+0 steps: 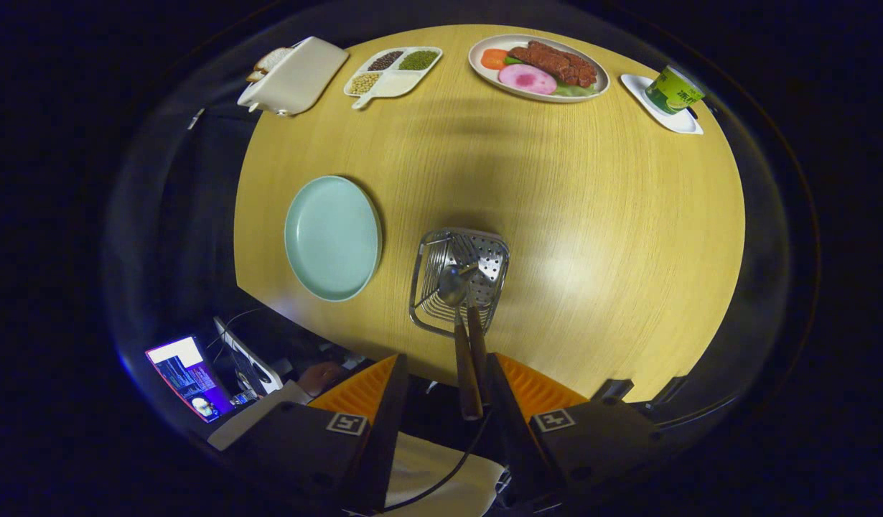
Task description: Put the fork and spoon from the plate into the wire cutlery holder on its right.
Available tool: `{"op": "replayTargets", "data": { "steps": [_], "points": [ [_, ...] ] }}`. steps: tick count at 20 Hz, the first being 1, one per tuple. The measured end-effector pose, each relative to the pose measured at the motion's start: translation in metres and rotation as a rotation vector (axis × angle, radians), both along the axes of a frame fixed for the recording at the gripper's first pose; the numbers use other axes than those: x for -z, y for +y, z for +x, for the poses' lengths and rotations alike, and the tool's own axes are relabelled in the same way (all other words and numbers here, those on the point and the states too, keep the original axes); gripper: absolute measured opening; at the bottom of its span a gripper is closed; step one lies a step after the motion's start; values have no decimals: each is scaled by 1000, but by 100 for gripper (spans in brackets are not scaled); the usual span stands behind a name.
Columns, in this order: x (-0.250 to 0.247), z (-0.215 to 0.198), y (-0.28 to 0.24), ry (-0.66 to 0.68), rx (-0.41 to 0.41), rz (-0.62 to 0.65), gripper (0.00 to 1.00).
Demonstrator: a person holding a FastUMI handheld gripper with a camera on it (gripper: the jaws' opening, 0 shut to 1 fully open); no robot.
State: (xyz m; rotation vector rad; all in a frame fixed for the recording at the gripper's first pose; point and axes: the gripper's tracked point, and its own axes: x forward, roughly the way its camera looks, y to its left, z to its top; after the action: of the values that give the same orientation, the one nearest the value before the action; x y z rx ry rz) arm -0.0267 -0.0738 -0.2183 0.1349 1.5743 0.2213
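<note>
Hand-held gripper (pixel 445 391) hangs open above the wire cutlery holder (pixel 459 280), fingers clear of both wooden handles. Spoon (pixel 454 291) and fork (pixel 477 345) stand inside; the pale green plate (pixel 332 237) left is bare. Nudging a handle could tip the holder.

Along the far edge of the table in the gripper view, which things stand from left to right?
Toaster → divided tray → food plate → green cup on its saucer.
</note>
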Motion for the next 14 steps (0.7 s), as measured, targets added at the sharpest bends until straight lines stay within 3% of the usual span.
{"op": "replayTargets", "data": {
  "steps": [1, 2, 3, 9, 14],
  "points": [
    [-4, 3, 1, -36, -5, 0, 74],
    [-10, 8, 2, -78, -5, 7, 96],
    [-17, 12, 4, -127, -3, 7, 100],
    [-88, 48, 17, -503, 34, 37, 99],
    [-153, 61, 18, -840, 4, -2, 99]
  ]
}}
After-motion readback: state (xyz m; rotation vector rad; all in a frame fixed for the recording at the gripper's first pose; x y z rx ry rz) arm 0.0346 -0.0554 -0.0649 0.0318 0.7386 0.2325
